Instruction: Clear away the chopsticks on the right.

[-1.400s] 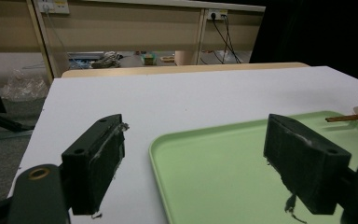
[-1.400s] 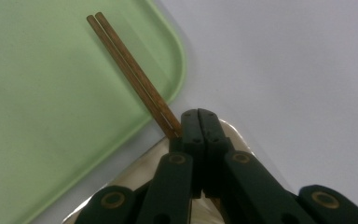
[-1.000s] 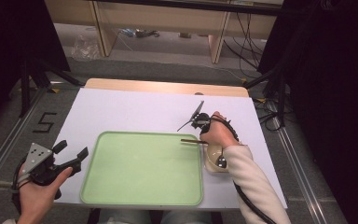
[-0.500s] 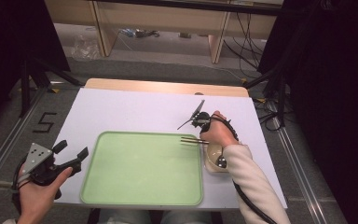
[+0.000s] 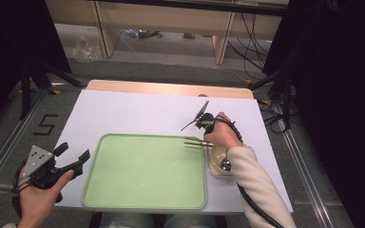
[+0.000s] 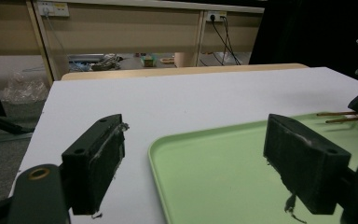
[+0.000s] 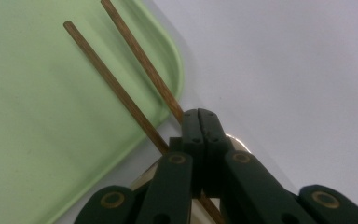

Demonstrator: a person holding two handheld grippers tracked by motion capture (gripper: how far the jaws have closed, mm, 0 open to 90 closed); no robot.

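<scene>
Two chopsticks (image 7: pixel 121 95) sat clamped in the closed right gripper (image 7: pixel 200 123), tips over the green tray's (image 5: pixel 145 202) near corner, seemingly awaiting lowering and release, while the left gripper (image 6: pixel 193 161) hung wide, empty.

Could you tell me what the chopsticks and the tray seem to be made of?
Chopsticks: probably wood or bamboo, brown with faint lengthwise grain and a matte surface. Tray: likely plastic, uniform pale green, smooth with a soft sheen and a rounded moulded rim.
</scene>
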